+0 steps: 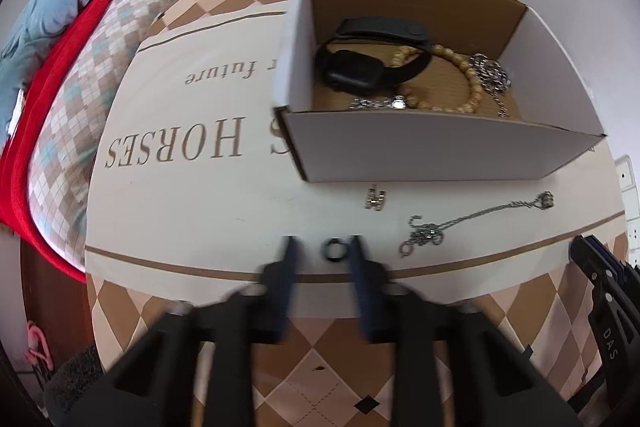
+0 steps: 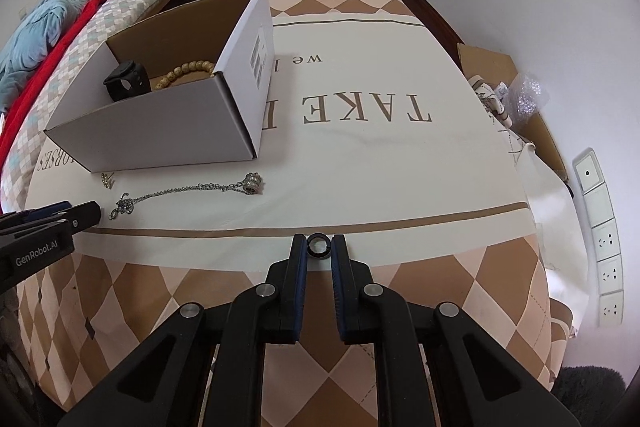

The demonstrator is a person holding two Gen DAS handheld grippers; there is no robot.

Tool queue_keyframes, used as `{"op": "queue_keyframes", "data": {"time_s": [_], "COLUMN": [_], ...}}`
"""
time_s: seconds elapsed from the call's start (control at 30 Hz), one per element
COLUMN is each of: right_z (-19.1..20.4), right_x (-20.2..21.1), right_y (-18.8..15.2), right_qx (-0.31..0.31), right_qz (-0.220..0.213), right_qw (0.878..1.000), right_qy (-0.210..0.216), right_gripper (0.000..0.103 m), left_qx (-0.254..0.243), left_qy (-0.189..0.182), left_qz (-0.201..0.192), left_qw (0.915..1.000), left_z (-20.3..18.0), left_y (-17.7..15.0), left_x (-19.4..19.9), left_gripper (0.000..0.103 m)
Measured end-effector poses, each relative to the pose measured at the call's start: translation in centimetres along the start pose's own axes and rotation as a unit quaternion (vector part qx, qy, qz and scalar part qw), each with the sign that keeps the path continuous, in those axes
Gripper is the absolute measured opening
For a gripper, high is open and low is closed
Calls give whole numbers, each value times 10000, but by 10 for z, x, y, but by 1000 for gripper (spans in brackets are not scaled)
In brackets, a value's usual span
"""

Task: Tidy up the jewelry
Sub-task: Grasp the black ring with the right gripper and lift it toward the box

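An open white cardboard box [image 1: 440, 151] on the table holds a black smartwatch [image 1: 360, 67], a wooden bead bracelet [image 1: 452, 63] and silver chains [image 1: 490, 71]. In front of it lie a small gold earring [image 1: 375, 200] and a silver chain necklace [image 1: 472, 219] with a pendant. My left gripper [image 1: 324, 249] is open, its fingers on either side of a black ring [image 1: 333, 248] on the cloth. My right gripper [image 2: 319, 247] is shut on a second black ring [image 2: 319, 247], held above the table's near edge. The box [image 2: 160, 131] and necklace [image 2: 188, 191] lie to its left.
The table [image 2: 400, 155] wears a cream printed cloth with a brown diamond border. A bed with red and blue bedding [image 1: 60, 75] lies at left. A cardboard box with plastic wrap [image 2: 516, 99] and wall sockets [image 2: 604, 239] are at right.
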State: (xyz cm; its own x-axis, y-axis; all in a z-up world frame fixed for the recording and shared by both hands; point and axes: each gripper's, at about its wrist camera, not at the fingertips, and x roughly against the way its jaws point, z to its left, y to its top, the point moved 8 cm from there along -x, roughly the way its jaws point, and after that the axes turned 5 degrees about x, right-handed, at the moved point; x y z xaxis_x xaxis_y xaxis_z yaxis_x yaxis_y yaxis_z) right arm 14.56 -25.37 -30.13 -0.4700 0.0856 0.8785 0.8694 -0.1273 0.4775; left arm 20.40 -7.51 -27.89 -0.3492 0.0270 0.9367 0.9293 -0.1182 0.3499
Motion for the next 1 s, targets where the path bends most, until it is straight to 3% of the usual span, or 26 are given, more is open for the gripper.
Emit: {"op": "queue_keyframes", "data": {"time_s": [0.27,0.43,0.63,0.73,0.9,1.0], "right_z": [2,8,22,29,46,58], "right_x": [14,37,75,85,76,58], "right_y": [7,19,56,83,123,141], "right_qx": [-52,-105,-240,-200,-134,-228], "right_qz": [-137,-345,-673,-807,-798,-529], "right_qw": [9998,9989,9939,9918,9882,9829], "right_qy": [94,291,838,966,1299,1747], "right_gripper": [13,13,13,13,13,13], "left_qx": [53,180,272,252,321,461], "left_qy": [38,-120,-660,-803,-1011,-1133], "left_qz": [-57,-232,-664,-756,-500,-277], "left_qw": [10000,9995,9952,9936,9931,9921], "left_z": [8,17,18,16,12,14], "left_y": [-3,0,42,69,97,103], "left_x": [6,34,90,98,79,65], "left_gripper": [10,10,10,10,10,12]}}
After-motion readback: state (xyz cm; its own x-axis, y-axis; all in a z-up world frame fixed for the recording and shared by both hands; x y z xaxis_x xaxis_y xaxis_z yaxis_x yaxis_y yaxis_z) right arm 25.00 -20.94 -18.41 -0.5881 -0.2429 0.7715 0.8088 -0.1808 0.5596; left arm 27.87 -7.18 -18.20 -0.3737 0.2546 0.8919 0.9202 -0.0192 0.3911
